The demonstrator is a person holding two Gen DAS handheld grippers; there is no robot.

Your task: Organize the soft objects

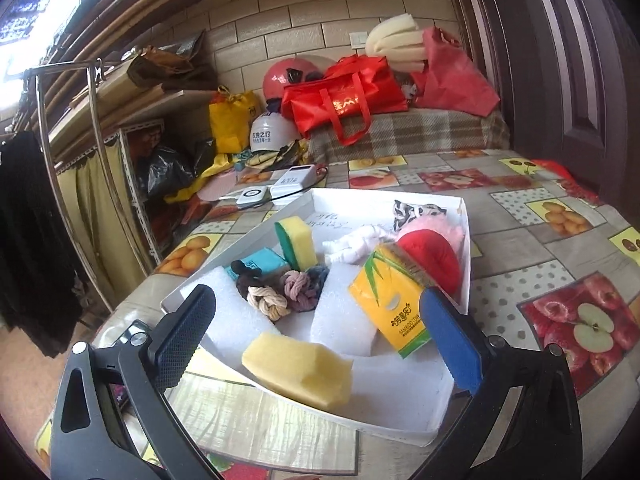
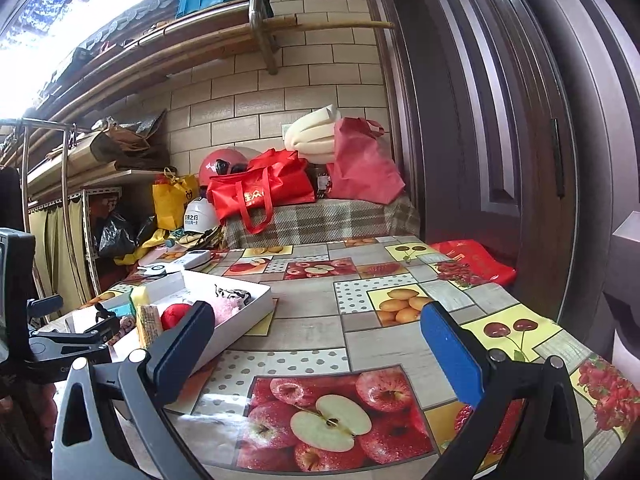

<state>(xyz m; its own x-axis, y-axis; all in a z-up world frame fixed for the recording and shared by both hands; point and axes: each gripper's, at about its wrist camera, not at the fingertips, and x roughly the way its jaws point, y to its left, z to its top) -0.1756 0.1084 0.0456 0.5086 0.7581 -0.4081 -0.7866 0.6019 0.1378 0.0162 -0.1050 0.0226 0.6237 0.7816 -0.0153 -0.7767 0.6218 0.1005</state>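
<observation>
Power bank (image 1: 295, 177) behind box (image 1: 465, 240); red bag (image 2: 476, 261) far right.

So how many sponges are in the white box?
2: a plain yellow sponge at the near edge, and a yellow-and-green sponge standing further back on the left. Others may be hidden underneath.
</observation>
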